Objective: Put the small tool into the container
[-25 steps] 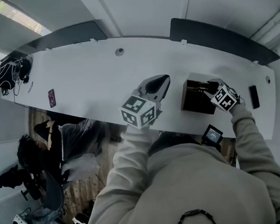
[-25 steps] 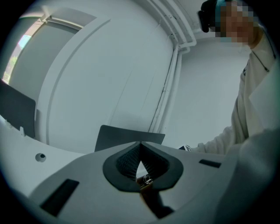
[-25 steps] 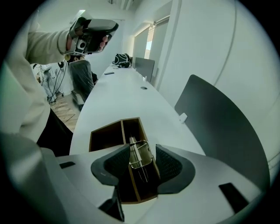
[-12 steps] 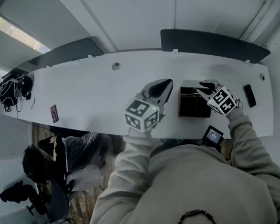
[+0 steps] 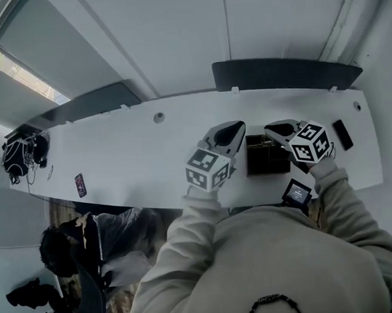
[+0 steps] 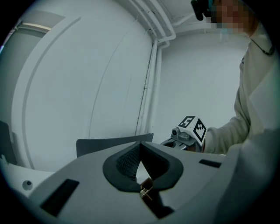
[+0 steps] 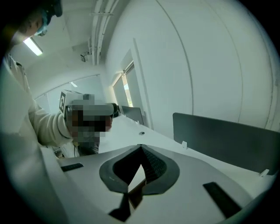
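The small tool cannot be made out in any view. The inside of the dark brown, open-topped rectangular box [image 5: 262, 168] is too shadowed to show what lies there, and neither pair of tongs carries anything.

The box stands near the front edge of the long white table [image 5: 129, 157], right of centre in the head view. The right gripper [image 5: 269, 129] hangs over its upper right corner. Its jaws have just been closing and now meet at the tips with nothing between them. The left gripper [image 5: 238, 125] sits just left of the box, its jaws also together and empty.

At the table's near edge, below the box, is a small black device with a lit screen [image 5: 296, 193]. A black slab [image 5: 342, 134] lies towards the right end, a dark red card [image 5: 81, 184] towards the left, and a tangle of black gear [image 5: 20, 155] at the far left end. A round grommet [image 5: 158, 117] is set in the tabletop.

Two dark grey partition panels [image 5: 284, 73] stand along the far edge against a white wall, with a bright window strip [image 5: 23, 72] at upper left.
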Action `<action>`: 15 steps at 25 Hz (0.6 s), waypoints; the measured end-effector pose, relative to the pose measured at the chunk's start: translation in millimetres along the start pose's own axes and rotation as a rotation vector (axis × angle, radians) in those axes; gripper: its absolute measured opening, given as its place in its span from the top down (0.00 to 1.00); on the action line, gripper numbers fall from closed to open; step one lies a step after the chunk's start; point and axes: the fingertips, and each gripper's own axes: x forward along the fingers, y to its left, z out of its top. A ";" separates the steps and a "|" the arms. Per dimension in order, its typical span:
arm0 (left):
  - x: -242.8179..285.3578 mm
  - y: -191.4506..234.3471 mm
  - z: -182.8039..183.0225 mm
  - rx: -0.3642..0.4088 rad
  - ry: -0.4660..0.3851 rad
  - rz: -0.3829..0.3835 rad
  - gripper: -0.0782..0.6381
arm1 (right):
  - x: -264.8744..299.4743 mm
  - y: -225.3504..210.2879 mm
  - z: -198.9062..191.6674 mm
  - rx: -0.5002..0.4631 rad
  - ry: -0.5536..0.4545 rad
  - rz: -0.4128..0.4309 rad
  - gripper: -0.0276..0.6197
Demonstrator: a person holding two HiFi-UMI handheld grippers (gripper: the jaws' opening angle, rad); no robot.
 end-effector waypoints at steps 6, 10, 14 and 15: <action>1.9 1.2 9.0 0.000 -0.015 -0.005 0.90 | -13.1 -4.3 18.2 0.025 -0.060 -0.035 0.93; -1.7 -5.8 37.2 0.056 -0.075 0.010 0.90 | -22.3 -9.8 25.9 0.020 -0.084 -0.061 0.93; 1.3 -12.5 51.1 0.087 -0.097 -0.003 0.90 | -39.6 -12.9 37.0 0.020 -0.135 -0.083 0.93; 2.7 -13.2 52.5 0.090 -0.100 -0.007 0.90 | -43.7 -14.5 39.5 0.020 -0.147 -0.092 0.93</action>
